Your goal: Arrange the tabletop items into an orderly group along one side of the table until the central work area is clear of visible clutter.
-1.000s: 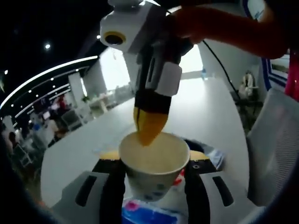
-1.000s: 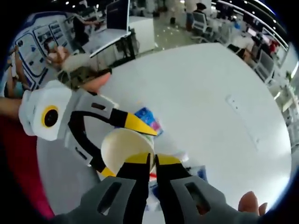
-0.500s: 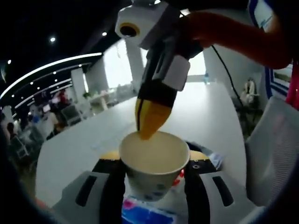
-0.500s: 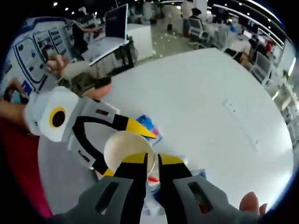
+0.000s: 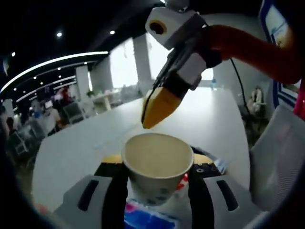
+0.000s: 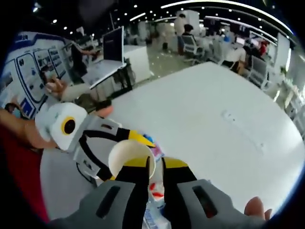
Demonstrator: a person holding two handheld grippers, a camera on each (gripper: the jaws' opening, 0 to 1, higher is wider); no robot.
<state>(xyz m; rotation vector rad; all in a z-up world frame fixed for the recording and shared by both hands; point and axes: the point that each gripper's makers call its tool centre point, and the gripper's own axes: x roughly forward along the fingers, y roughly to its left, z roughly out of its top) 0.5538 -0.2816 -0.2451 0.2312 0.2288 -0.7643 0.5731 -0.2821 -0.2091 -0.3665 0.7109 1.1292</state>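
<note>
- While our left gripper (image 5: 157, 164) points out level over the white table (image 5: 86, 143), its two jaws stand on either side of a paper cup (image 5: 157, 164) and press against its walls, holding it upright and off the surface.
- From the right gripper view we see that same left gripper (image 6: 125, 160) coming in from the left, its yellow-tipped jaws around the cup (image 6: 128, 155), with a hand (image 6: 102, 112) behind its white body.
- Our right gripper (image 5: 155, 107) hangs above the cup in the left gripper view, tilted down from the upper right, yellow tips drawn together to a point just over the far rim and not touching it.
- In its own view, the right gripper (image 6: 155, 167) has its jaws nearly together with a thin gap, nothing between them, the cup just beside the left jaw.
- We see a pale, bare inside in the cup; nothing lies in it.
- Below the cup there are a blue packet (image 5: 147, 217) and a red-printed wrapper (image 6: 155, 188) on the table, near our edge; what they hold we cannot tell.
</note>
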